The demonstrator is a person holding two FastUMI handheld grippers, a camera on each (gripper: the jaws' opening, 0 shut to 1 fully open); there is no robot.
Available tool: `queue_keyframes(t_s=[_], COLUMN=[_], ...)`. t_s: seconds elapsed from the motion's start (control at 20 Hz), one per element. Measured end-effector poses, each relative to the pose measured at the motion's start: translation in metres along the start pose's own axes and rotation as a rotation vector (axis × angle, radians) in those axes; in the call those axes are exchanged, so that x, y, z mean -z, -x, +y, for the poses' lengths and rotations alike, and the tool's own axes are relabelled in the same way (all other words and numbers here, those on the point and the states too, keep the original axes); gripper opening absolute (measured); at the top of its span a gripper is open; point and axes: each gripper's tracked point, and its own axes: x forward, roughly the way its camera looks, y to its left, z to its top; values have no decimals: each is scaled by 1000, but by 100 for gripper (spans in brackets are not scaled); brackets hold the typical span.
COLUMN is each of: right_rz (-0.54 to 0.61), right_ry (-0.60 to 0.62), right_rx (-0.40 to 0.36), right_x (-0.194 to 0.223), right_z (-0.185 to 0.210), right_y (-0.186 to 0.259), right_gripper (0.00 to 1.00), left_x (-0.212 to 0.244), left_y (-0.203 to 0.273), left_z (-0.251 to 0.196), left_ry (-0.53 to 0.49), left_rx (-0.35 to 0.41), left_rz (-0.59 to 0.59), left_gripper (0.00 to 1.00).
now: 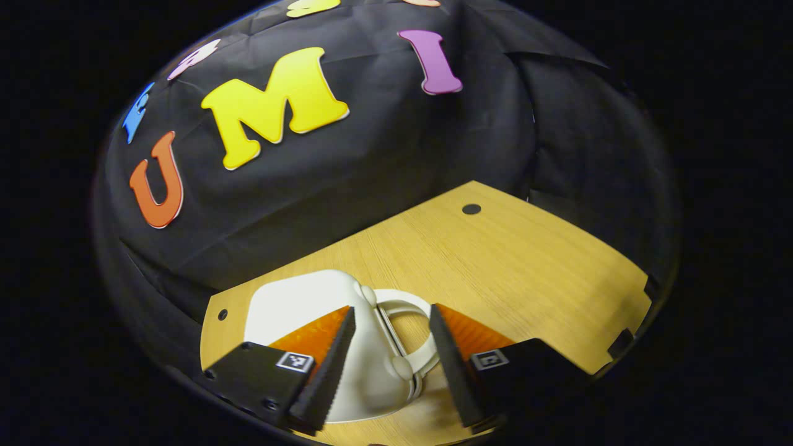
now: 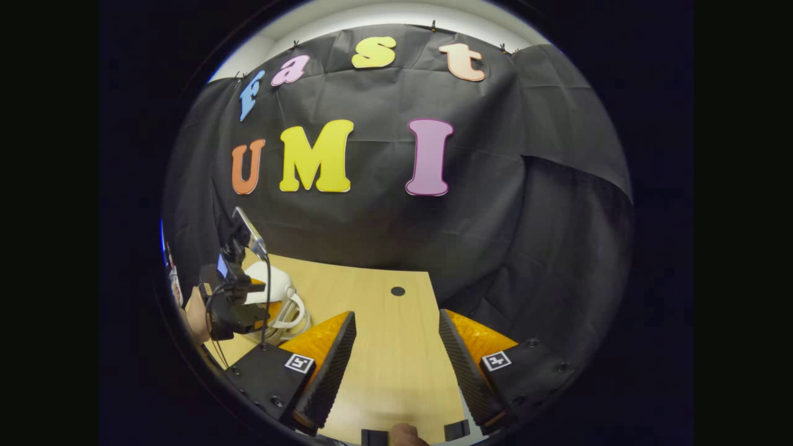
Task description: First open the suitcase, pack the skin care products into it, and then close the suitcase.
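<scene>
Counter (image 1: pixel 495 260) of pale wood, bare toward the far right. Suitcase (image 1: pixel 297 303), small, white and hard-shelled, lying closed at the near left edge, handle (image 1: pixel 406 310) looped toward the right. Probably light, stiff and slippery; best taken at the handle or lid rim. Left gripper (image 1: pixel 390 365) spread wide around the handle, touching nothing. Right gripper (image 2: pixel 396 365) wide, empty.

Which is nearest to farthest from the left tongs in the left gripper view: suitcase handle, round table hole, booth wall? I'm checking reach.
1. The white suitcase's handle, between the open left tongs.
2. The round hole, up the wooden table, toward its far edge.
3. The black cloth wall, behind the table.
</scene>
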Motion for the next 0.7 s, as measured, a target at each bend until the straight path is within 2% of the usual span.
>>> queue_keyframes(t_s=[0.05, 0.25, 0.45, 0.55, 0.7], right_rz=[-9, -74, -139, -169, -218], right_ry=[-3, 10, 18, 10, 11], right_rx=[-2, -8, -37, -55, -61], right_x=[-5, -36, -70, -86, -108], right_z=[5, 32, 71, 91, 116], right_y=[0, -1, -2, -3, -3], right_gripper=[80, 80, 80, 80, 80], left_x=[-11, -48, -79, -95, -112], left_y=[9, 54, 91, 110, 143], left_z=[10, 67, 107, 112, 116], left_ry=[36, 175, 352, 372, 327], left_rx=[-26, -191, -219, -233, -251], left_rz=[-24, -118, -233, -263, -311], left_gripper=[98, 99, 99, 98, 98])
